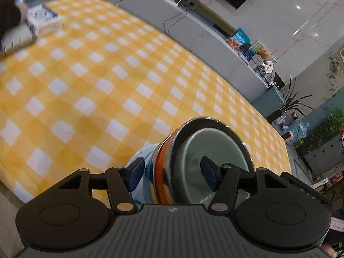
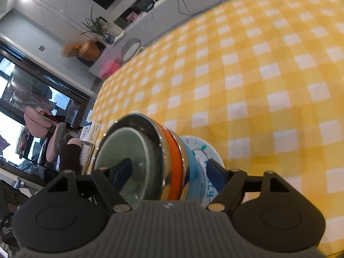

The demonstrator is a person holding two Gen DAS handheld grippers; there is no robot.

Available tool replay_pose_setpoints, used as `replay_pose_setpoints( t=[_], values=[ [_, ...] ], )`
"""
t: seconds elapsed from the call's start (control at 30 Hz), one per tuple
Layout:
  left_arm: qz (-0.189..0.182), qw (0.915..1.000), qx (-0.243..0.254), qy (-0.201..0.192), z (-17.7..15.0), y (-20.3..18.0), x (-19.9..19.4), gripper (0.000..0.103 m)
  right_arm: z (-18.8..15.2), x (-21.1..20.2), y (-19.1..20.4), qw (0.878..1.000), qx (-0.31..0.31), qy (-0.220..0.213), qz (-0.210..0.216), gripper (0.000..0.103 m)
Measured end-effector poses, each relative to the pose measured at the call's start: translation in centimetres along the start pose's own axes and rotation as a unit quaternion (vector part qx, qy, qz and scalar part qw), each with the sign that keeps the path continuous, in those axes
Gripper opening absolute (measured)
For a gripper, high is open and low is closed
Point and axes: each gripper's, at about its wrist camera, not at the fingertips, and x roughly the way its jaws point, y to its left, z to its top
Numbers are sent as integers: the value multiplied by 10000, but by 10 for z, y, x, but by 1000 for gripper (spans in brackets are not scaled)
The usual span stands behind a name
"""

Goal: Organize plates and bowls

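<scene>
Although there is blue handwriting on the white plate (image 2: 211, 157) at the bottom of my stack, it is smeared by blur and partly covered by my right gripper (image 2: 169, 173), so I cannot read it. The print on the white and blue box (image 1: 44, 20) at the table's far corner is just as illegible. The stack sits close in front of me on the yellow checked tablecloth (image 1: 103, 81): a green bowl (image 2: 131, 161) nested in a shiny metal bowl (image 2: 150, 126), then an orange band (image 2: 175, 165) and a pale blue dish (image 2: 193, 172) beneath, whose forms I cannot make out. Both my tools straddle that stack with their fingers spread wide and no pad pressing on it; my left gripper (image 1: 172, 173) has one finger over the green bowl's hollow and the other outside the stack, clear of it. The near side of the stack is cut off by the gripper bodies. Around the table I see a grey counter (image 1: 200, 28) with cables and packets, potted plants (image 1: 294, 101), and a large window (image 2: 32, 111).
</scene>
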Motion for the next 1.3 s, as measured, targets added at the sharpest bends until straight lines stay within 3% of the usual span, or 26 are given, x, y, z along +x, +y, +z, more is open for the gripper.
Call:
replay_pose_setpoints(
  t=[0.23, 0.47, 0.87, 0.97, 1.13, 1.3],
  values=[
    [387, 9944, 702, -684, -2, -33, -31, 71, 0, -24, 8, 9985, -302, -402, -200, 80],
    [466, 9772, 1669, -1227, -20, -79, -62, 71, -8, -66, 18, 9885, -906, -1075, -564, 83],
    [564, 9441, 2666, -1853, -67, -115, -96, 70, -44, -136, 15, 9510, -1808, -2163, -1273, 87],
    [686, 9395, 2806, -1841, -78, -115, -98, 70, -58, -146, 14, 9389, -2044, -2348, -1467, 88],
    [810, 9469, 2715, -1519, -94, -103, -94, 66, -85, -151, 14, 9225, -2441, -2419, -1759, 90],
    [972, 9512, 2754, -992, -102, -92, -87, 66, -106, -151, 11, 9210, -2453, -2328, -1934, 93]
  ],
)
